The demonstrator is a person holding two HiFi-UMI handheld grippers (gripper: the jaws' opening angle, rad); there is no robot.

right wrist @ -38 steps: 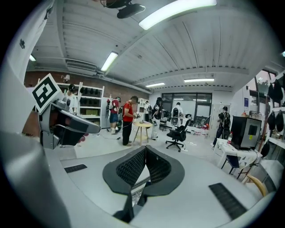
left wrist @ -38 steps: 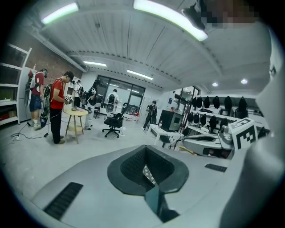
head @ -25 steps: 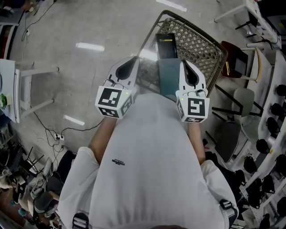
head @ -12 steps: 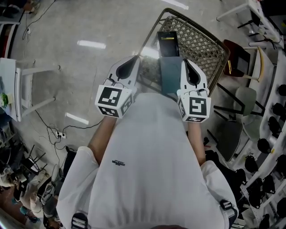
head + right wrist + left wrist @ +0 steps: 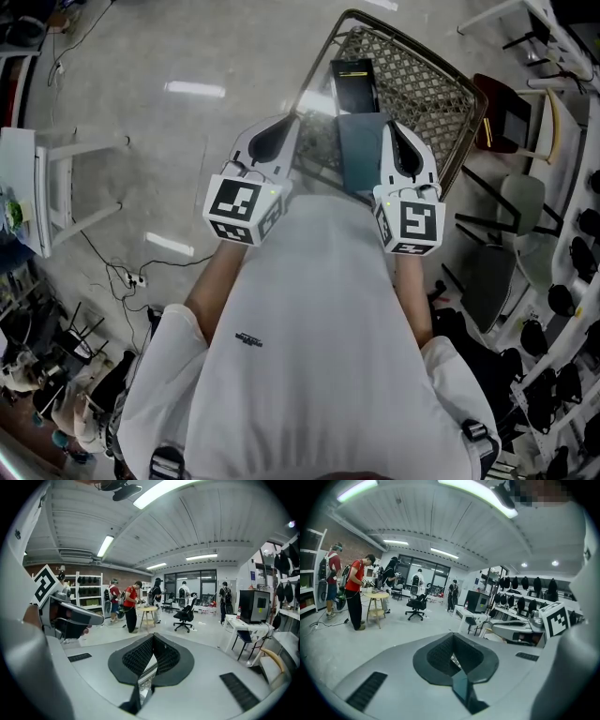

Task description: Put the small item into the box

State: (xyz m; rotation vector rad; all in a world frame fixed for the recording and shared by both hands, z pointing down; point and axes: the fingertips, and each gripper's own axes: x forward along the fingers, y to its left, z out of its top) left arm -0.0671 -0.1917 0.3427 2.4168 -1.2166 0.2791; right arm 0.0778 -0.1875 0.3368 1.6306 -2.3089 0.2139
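I hold both grippers up close in front of my chest, and they point away from me over the floor. The left gripper (image 5: 281, 131) and right gripper (image 5: 396, 139) each show a marker cube towards me. In the left gripper view the left gripper (image 5: 452, 657) has its dark pads pressed together with nothing between them. The right gripper (image 5: 149, 660) looks the same in its own view. Beyond them stands a wire-mesh chair (image 5: 422, 89) with a black flat item (image 5: 354, 82) on it. A dark teal rectangle (image 5: 361, 155) lies between the grippers. I see no box that I can name.
A white stool (image 5: 56, 187) stands at the left and cables (image 5: 122, 277) run over the floor. Chairs (image 5: 511, 122) and dark gear crowd the right side. The gripper views look into a room with people at a round table (image 5: 375, 595) and an office chair (image 5: 417, 605).
Both grippers stay in about the same place at my chest. The head view has shifted slightly, so the wire-mesh chair sits a little further right.
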